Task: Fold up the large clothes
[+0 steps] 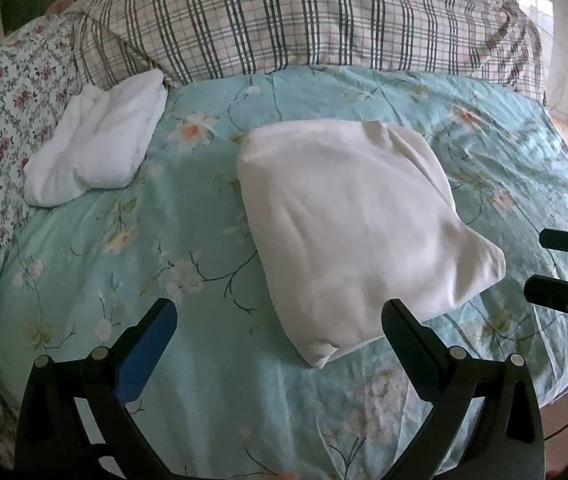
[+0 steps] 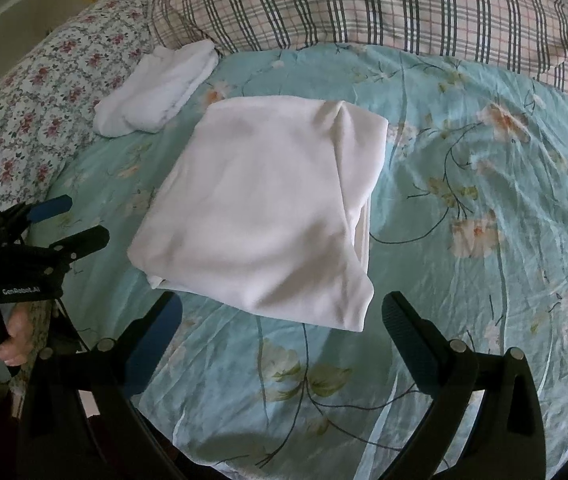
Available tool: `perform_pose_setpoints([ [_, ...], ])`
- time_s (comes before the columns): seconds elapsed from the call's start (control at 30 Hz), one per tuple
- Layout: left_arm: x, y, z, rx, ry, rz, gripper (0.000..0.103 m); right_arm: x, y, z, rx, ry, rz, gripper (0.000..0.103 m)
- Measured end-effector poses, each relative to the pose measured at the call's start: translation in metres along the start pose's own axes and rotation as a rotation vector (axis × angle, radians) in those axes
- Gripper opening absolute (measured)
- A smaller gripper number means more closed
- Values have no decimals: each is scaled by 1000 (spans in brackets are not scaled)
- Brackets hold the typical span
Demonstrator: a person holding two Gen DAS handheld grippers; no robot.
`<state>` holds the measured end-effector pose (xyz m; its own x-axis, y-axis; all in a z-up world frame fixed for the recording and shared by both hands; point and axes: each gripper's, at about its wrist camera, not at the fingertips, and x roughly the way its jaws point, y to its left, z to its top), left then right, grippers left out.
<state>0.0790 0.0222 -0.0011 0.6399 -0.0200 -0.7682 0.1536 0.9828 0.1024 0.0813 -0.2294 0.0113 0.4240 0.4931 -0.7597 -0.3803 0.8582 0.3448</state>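
A white garment (image 1: 355, 232) lies folded into a thick rectangle on the teal floral bedsheet (image 1: 188, 208); it also shows in the right wrist view (image 2: 268, 208). My left gripper (image 1: 280, 320) is open and empty, just short of the garment's near corner. My right gripper (image 2: 282, 316) is open and empty, just short of the garment's near edge. The right gripper also shows at the right edge of the left wrist view (image 1: 555, 264), apart from the garment. The left gripper shows at the left of the right wrist view (image 2: 80, 220), held by a hand.
A smaller folded white cloth (image 1: 100, 140) lies at the back left, also in the right wrist view (image 2: 160, 88). A plaid quilt (image 1: 303, 20) is piled along the back. A pink floral pillow (image 1: 0, 120) lies at the left. The bed edge is near me.
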Motion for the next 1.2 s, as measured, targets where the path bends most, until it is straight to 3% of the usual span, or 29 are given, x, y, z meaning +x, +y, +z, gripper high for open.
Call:
perform_pose_setpoints([
  [1.2, -14, -2, 1, 19, -26, 13, 102, -13, 17, 4, -40, -30, 10, 100],
])
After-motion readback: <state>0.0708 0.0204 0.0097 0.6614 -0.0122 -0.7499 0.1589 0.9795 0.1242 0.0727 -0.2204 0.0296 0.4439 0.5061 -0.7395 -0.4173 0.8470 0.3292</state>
